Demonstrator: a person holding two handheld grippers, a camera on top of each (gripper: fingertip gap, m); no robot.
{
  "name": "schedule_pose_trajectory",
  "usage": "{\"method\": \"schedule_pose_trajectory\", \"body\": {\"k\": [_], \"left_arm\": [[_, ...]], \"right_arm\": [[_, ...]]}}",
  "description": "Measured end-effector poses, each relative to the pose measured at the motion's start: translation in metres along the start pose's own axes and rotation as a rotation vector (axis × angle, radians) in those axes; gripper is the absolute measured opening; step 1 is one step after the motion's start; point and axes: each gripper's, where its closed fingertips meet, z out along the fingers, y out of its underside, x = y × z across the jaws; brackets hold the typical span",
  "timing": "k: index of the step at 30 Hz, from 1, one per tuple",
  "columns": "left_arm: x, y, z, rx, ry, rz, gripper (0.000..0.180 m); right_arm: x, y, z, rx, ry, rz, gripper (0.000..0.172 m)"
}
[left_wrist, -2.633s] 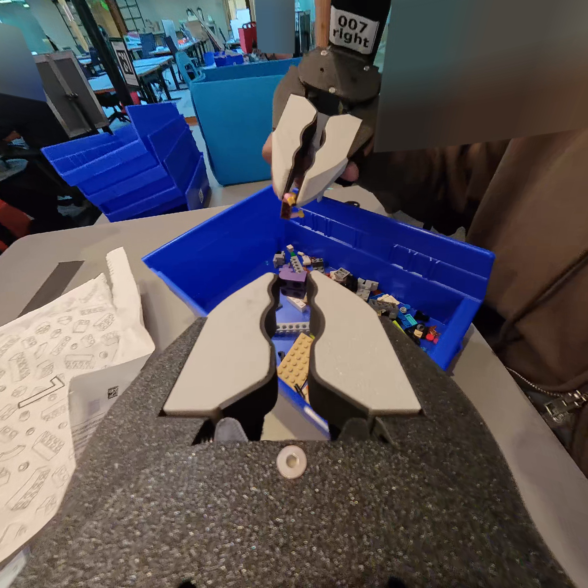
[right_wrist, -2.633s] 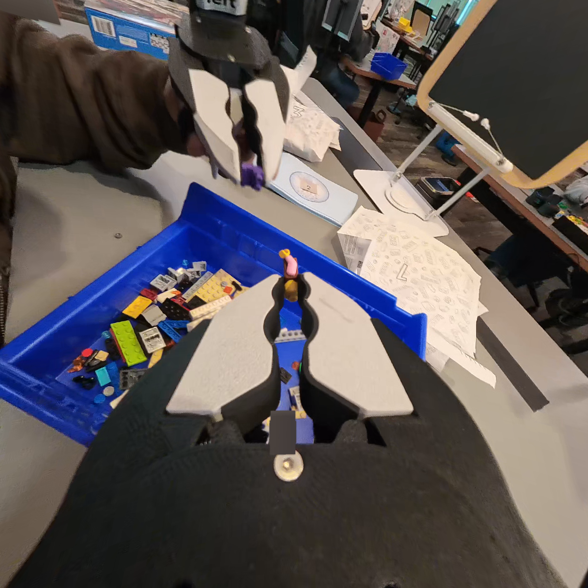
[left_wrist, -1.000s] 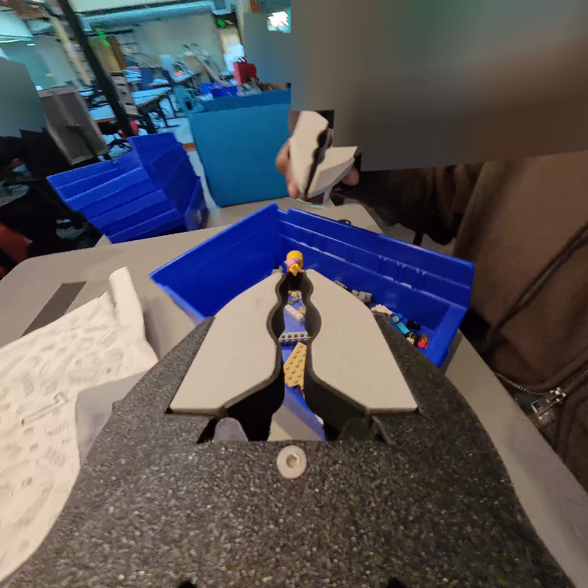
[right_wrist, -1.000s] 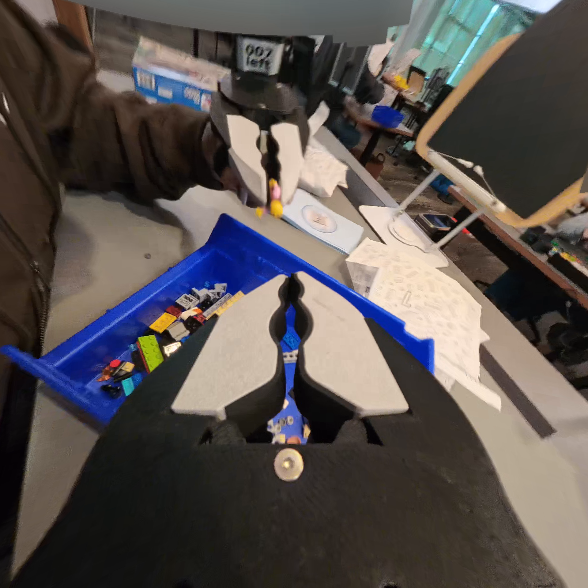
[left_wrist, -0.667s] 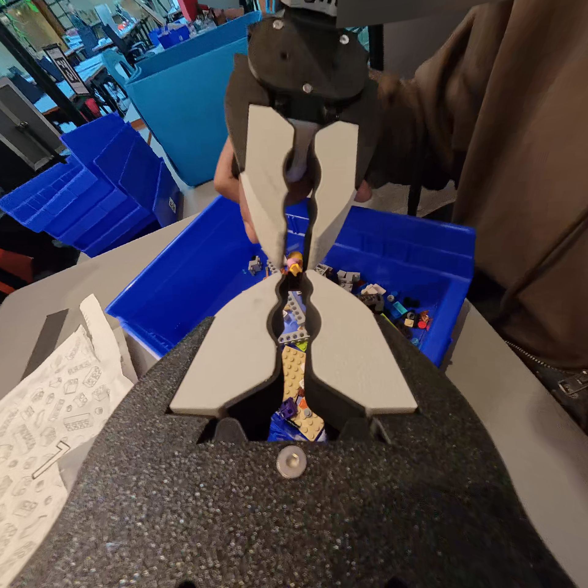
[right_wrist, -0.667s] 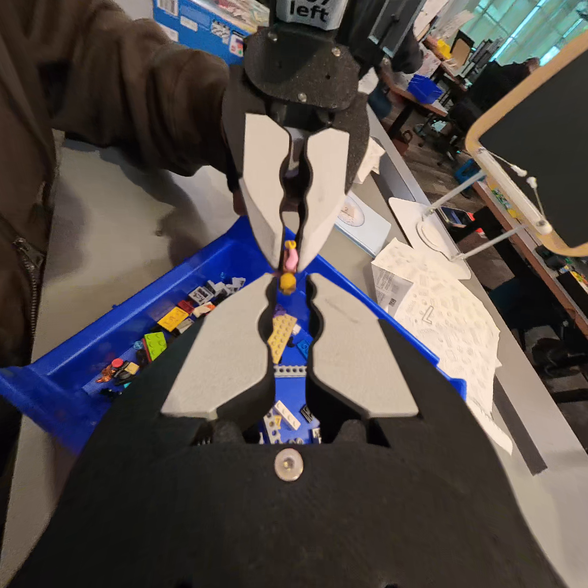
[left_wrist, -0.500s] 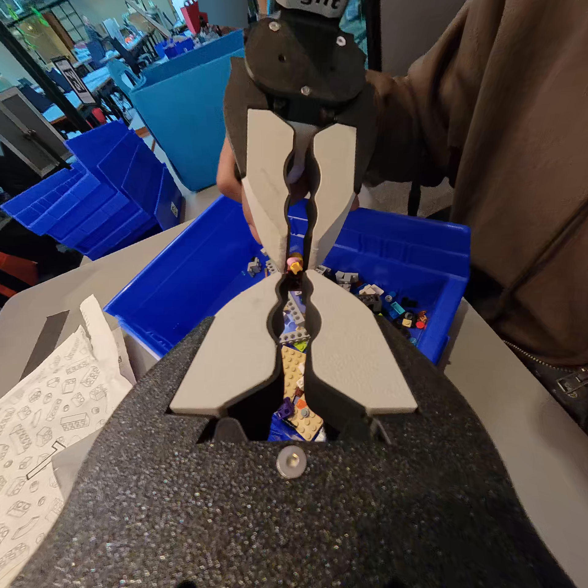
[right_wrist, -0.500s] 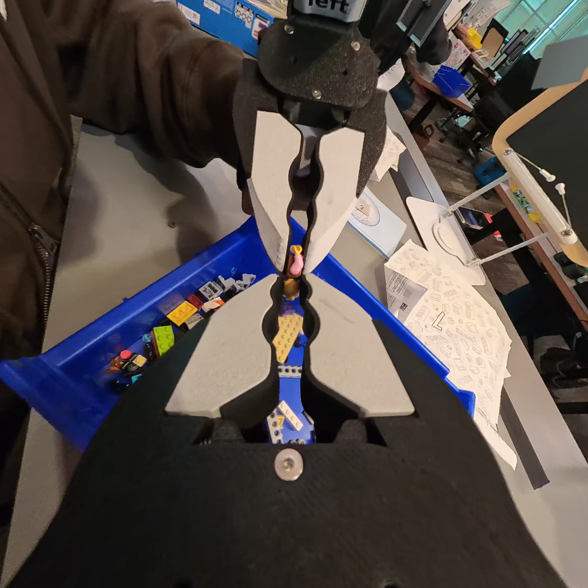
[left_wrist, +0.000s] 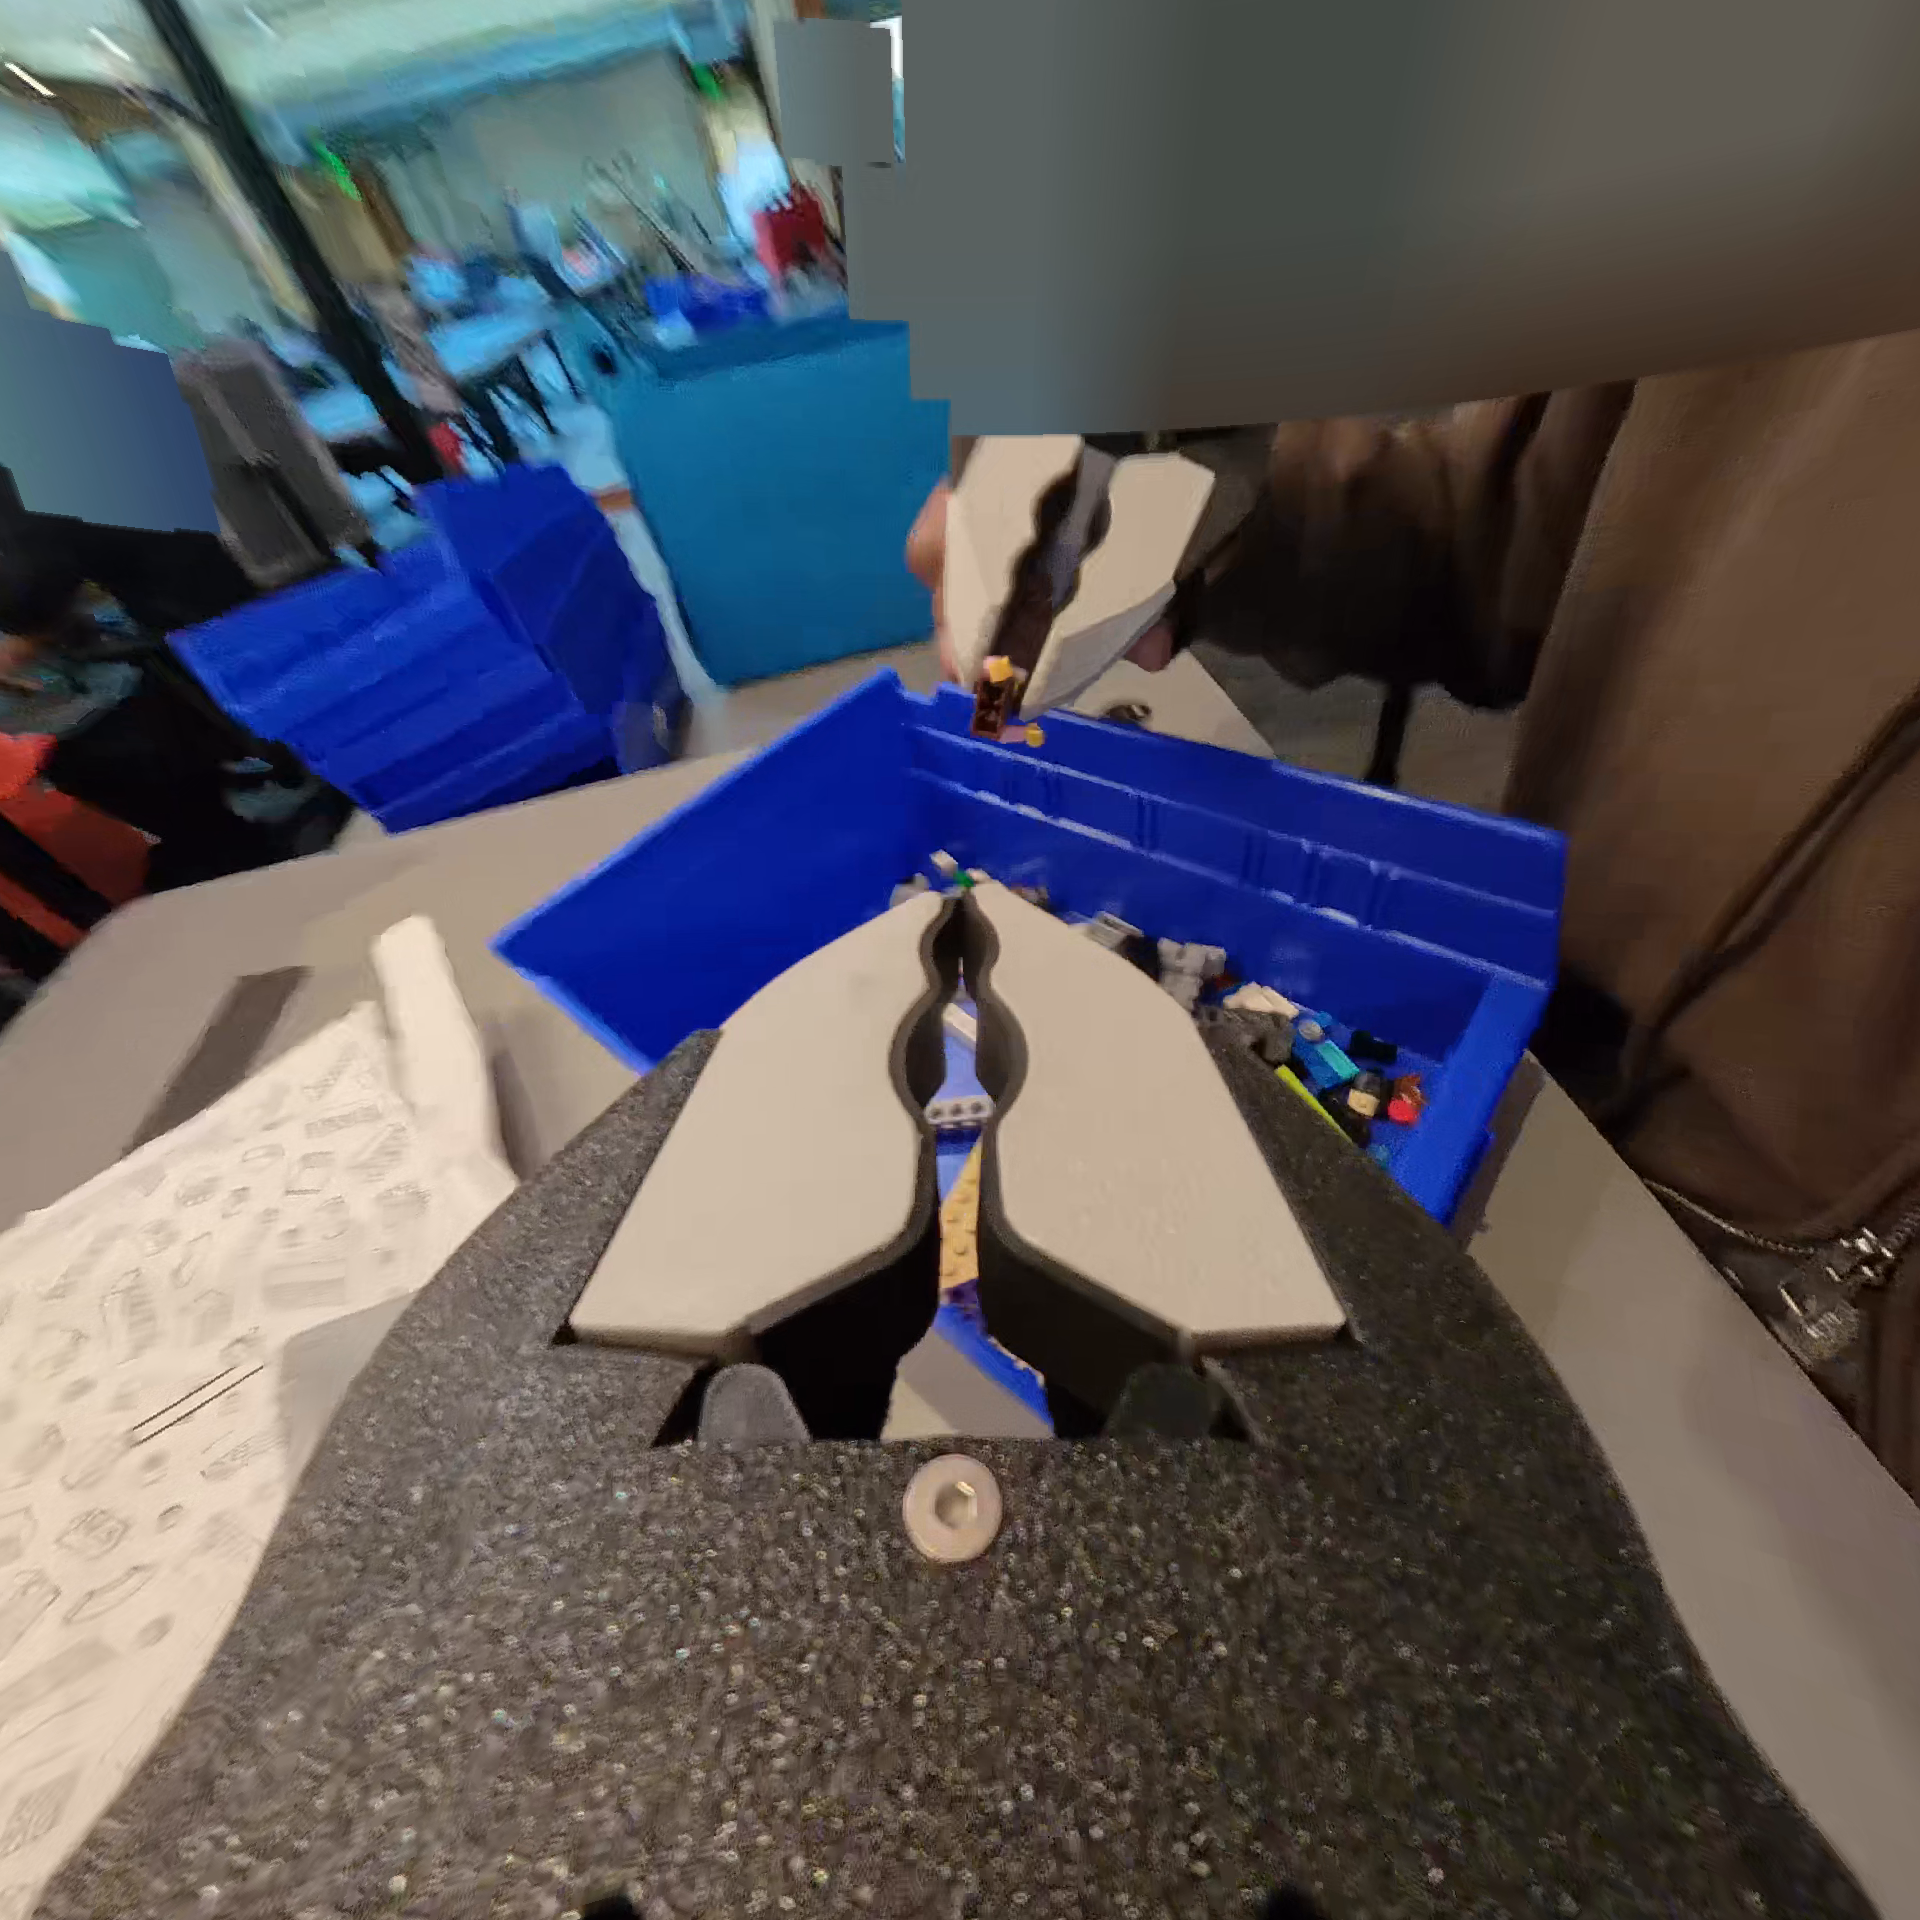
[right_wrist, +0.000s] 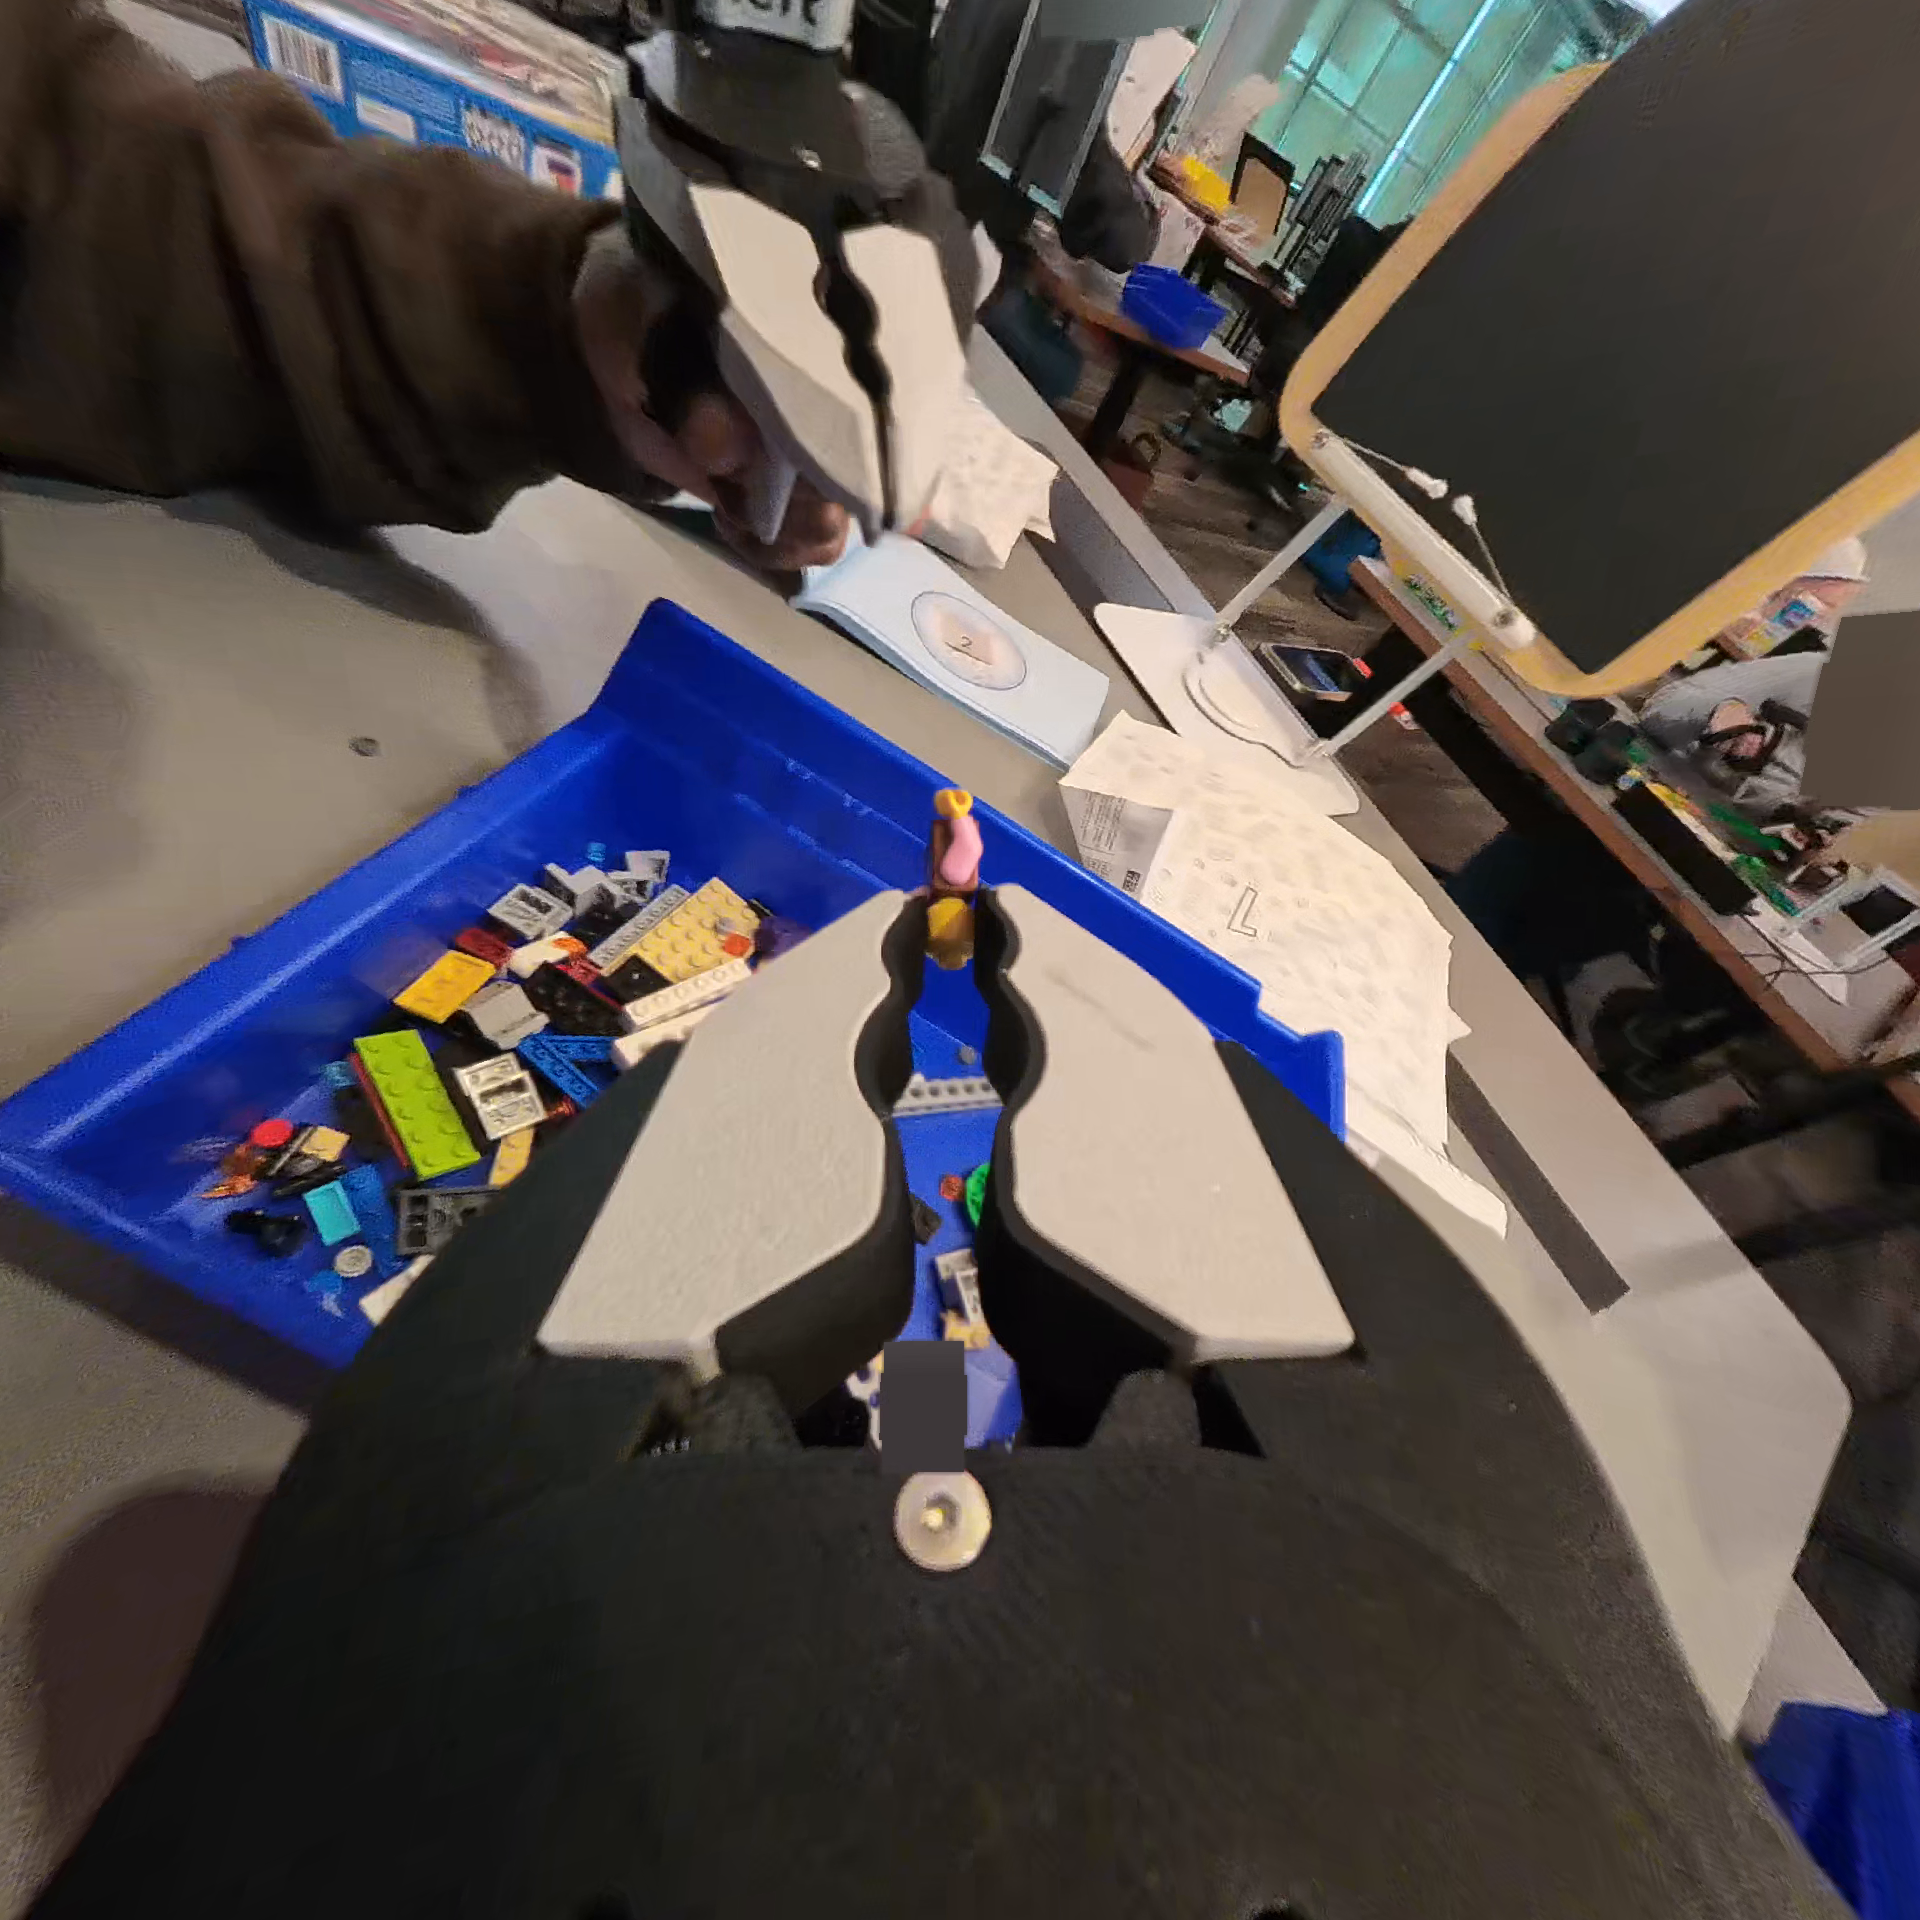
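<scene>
Both grippers have separated since half a second ago. Right gripper (right_wrist: 948, 914) pinches a small toy figure (right_wrist: 954, 883), yellow, brown and pink, above the blue bin (right_wrist: 727, 769). At 12 o'clock, farther away, left gripper (right_wrist: 883, 509) is closed, holding nothing.

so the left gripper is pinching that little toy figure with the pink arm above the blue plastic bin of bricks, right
No, it is the right gripper that pinches the small toy figure with the pink arm above the blue plastic bin of bricks. The right wrist view shows this; the left gripper is shut on nothing.
</scene>
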Motion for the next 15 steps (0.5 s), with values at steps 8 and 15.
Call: {"method": "schedule_pose_trajectory", "body": {"k": [8, 15], "left_arm": [[0.022, 0.004, 0.045, -0.138, 0.027, -0.042, 0.023], [0.020, 0.009, 0.045, -0.157, -0.012, 0.028, 0.021]], "right_arm": [[-0.020, -0.009, 0.030, -0.040, 0.035, -0.158, 0.010], [-0.033, -0.019, 0.036, -0.040, 0.079, -0.307, 0.010]]}}
